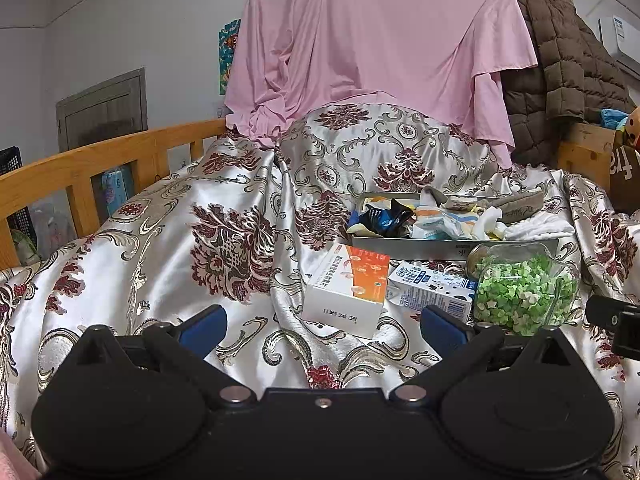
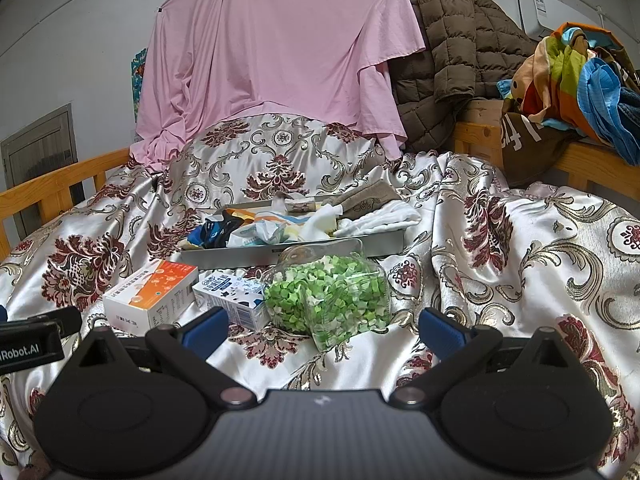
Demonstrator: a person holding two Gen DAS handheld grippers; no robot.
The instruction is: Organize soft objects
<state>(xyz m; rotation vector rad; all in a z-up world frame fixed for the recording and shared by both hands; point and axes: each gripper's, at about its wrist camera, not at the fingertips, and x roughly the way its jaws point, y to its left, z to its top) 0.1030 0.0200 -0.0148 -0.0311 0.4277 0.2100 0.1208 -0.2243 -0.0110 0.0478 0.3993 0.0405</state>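
A grey metal tray [image 1: 440, 245] [image 2: 240, 256] sits on the patterned bedspread and holds a heap of socks and small cloths: dark blue socks [image 1: 386, 218] [image 2: 214, 232], pale striped ones [image 1: 444, 220] [image 2: 276, 226], grey ones [image 1: 516, 206] [image 2: 364, 202] and a white cloth [image 1: 540, 228] [image 2: 380, 218]. My left gripper [image 1: 324, 322] is open and empty, low over the bed, short of the boxes. My right gripper [image 2: 324, 324] is open and empty, just in front of the jar.
In front of the tray lie an orange-and-white box [image 1: 348, 288] [image 2: 154, 290], a blue-and-white milk carton [image 1: 430, 288] [image 2: 232, 294] and a clear jar of green paper stars [image 1: 524, 288] [image 2: 332, 296]. A wooden bed rail [image 1: 92, 164] runs on the left. A pink sheet [image 2: 272, 52], a brown jacket [image 2: 460, 48] and piled clothes [image 2: 572, 76] stand behind.
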